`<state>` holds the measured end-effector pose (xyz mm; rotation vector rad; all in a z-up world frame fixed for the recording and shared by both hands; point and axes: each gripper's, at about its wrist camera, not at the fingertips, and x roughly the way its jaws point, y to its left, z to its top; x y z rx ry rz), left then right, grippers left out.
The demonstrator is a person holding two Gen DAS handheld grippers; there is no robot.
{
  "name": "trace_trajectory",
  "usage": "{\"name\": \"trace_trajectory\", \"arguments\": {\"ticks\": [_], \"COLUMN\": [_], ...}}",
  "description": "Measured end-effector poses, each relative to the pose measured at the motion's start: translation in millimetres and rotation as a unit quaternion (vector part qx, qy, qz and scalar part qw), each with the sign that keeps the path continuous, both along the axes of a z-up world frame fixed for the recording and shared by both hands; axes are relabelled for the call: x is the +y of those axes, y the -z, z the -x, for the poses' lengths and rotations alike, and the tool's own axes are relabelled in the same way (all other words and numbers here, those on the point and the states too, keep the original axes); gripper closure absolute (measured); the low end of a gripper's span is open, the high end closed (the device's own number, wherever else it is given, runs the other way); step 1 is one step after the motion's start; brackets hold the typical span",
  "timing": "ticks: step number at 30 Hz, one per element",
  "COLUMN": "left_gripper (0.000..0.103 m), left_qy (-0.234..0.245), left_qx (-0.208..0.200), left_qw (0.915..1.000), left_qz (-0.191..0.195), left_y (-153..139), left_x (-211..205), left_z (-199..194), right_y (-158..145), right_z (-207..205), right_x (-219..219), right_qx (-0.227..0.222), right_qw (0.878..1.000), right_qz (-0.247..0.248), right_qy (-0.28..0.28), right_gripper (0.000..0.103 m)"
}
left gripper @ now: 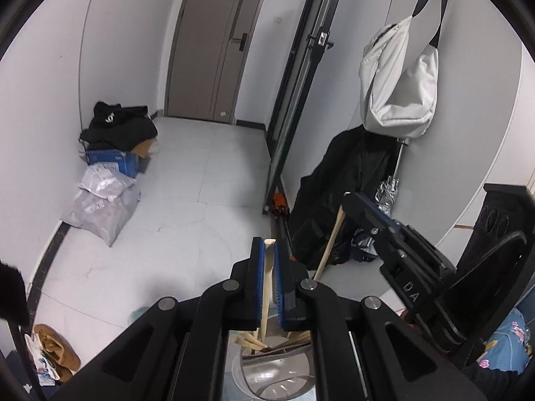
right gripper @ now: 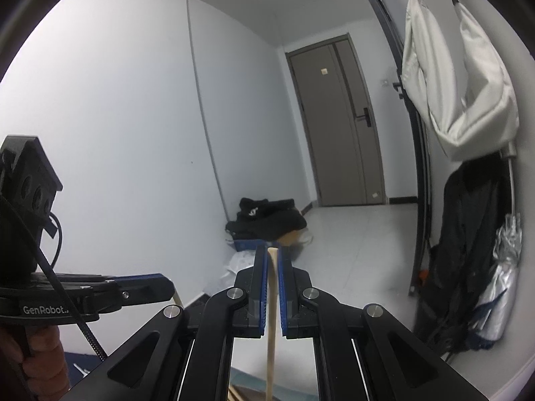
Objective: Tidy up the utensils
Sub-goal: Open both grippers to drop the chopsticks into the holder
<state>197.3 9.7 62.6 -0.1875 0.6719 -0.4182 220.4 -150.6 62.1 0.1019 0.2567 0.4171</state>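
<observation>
Left gripper (left gripper: 270,250): I see its blue-padded jaws pressed against a pale wooden stick (left gripper: 266,287); the stick runs up between the pads and its tip just clears the fingertips.
Holder: below my left gripper sits a shiny metal cup (left gripper: 277,381) with slots near its base; several more wooden sticks (left gripper: 250,341) lean inside it, and the held stick's lower end reaches down toward them.
Right gripper (right gripper: 272,254): jaws nearly closed on a second wooden stick (right gripper: 271,317), thin and round; it touches the left pad, and I cannot tell whether the right pad touches it. Its top ends level with the fingertips.
Cross view: from the left camera my right gripper (left gripper: 351,200) appears to the right, tilted, with its stick (left gripper: 329,244) slanting down from it.
Floor: pale tiles (left gripper: 187,180), grey mail bags (left gripper: 100,207) and a blue box (left gripper: 113,162) under black clothing (left gripper: 120,123) by the left wall.
Right wall: white bag (left gripper: 398,83) hanging above a dark coat (left gripper: 341,187).
Far end: brown door (left gripper: 214,43).
</observation>
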Motion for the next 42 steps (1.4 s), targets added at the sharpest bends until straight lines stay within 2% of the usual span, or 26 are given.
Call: {"name": "trace_trajectory", "arguments": {"ticks": [11, 20, 28, 34, 42], "left_gripper": [0.1, 0.1, 0.1, 0.1, 0.1], "left_qy": [0.009, 0.018, 0.028, 0.037, 0.043], "left_qx": [0.013, 0.024, 0.034, 0.025, 0.05], "left_qw": [0.9999, 0.9994, 0.9988, 0.9983, 0.9967], "left_qz": [0.006, -0.013, -0.022, -0.038, -0.048], "left_y": [9, 21, 30, 36, 51], "left_x": [-2, -13, -22, -26, -31], "left_z": [-2, 2, 6, 12, 8], "right_y": [16, 39, 41, 48, 68], "right_z": [9, 17, 26, 31, 32], "right_x": [-5, -18, -18, -14, -10], "right_qx": [0.006, 0.051, 0.056, 0.069, 0.113], "right_qw": [0.999, 0.998, 0.998, 0.996, 0.99], "right_qz": [0.019, -0.016, -0.006, 0.01, 0.034], "right_qy": [-0.027, -0.028, -0.041, -0.06, -0.076], "right_gripper": [0.098, 0.098, 0.098, 0.097, 0.096]}}
